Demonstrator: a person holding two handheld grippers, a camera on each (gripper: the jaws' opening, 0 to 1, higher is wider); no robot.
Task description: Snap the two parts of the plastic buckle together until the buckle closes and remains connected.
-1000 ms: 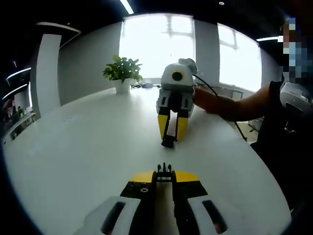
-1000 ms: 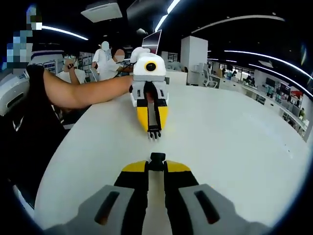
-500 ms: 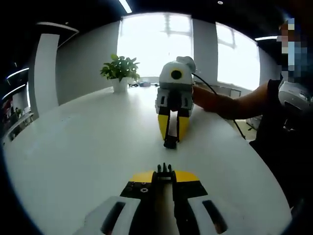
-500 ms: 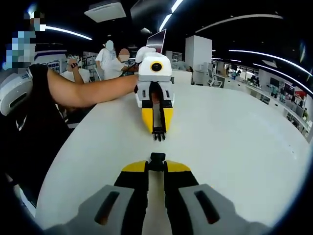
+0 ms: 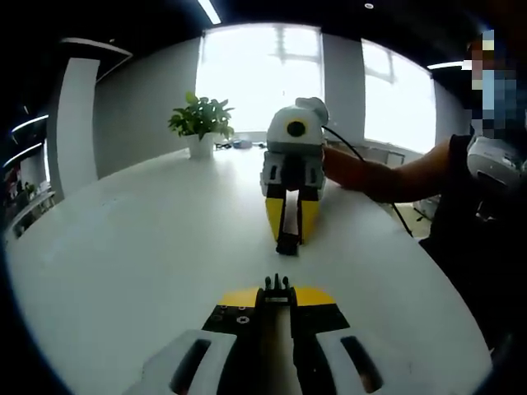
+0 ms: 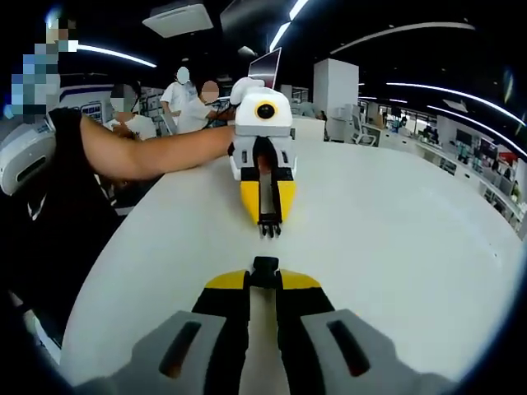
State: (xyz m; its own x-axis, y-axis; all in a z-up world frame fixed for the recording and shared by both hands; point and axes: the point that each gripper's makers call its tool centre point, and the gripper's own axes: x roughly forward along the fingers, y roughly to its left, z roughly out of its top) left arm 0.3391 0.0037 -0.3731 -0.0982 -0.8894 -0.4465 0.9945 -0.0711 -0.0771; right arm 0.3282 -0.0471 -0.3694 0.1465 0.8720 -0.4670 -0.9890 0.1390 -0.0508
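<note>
Clenched yellow-and-black jaws of the left gripper (image 5: 277,290) pinch the pronged buckle part (image 5: 277,285), whose three dark prongs stick out past the tips and point across the white tabletop (image 5: 140,247) toward the other tool. Equally tight, the right gripper (image 6: 264,270) clamps the socket buckle part (image 6: 264,265), a small black block at its tips. In the left gripper view that socket part (image 5: 286,243) hangs at the far gripper's tips, aimed back along the same line; in the right gripper view the pronged part (image 6: 268,226) faces the camera likewise. Both pieces lie lengthwise along their jaws, end to end, apart, over the middle of the tabletop.

Most of each piece is buried between the jaws, and the prong detail is small and dark. Whether they touch the tabletop I cannot tell.

Compared with a second ago, the gap between the two parts has narrowed slightly. A potted plant (image 5: 200,123) stands near the far edge.
</note>
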